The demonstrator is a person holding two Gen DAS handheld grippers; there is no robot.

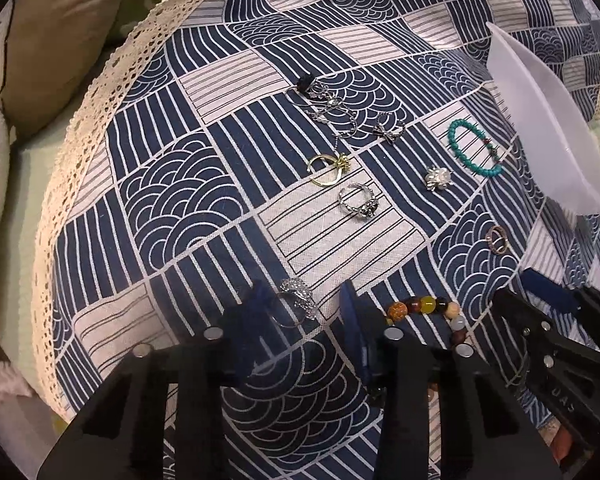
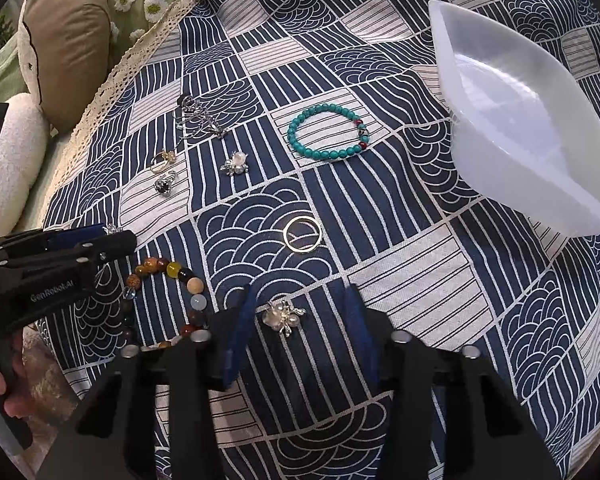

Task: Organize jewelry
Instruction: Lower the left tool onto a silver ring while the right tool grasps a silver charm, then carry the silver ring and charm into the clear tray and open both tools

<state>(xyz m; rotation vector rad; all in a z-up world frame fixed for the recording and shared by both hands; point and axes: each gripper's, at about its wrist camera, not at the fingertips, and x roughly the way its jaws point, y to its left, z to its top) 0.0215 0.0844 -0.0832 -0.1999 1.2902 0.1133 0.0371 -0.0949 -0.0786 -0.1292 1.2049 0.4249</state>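
Left wrist: left tongs point(image 1: 306, 308) pointed steeply down at the patterned cloth point(image 1: 204, 184), jaws straddling a silver ring point(image 1: 298, 300), not yet pinching it. Right wrist: right tongs point(image 2: 300, 312) likewise open around a pearl brooch point(image 2: 282, 316); gold ring point(image 2: 302, 235) beyond, white tray point(image 2: 532, 128) far right.

On the tablecloth point(image 2: 400, 280), a tray point(image 2: 520, 128) lies far right, a bead bracelet point(image 2: 328, 136) left of it, and rings point(image 2: 164, 168) farther left. A plain ring point(image 2: 302, 235) lies in the middle, nearer than the bracelet.
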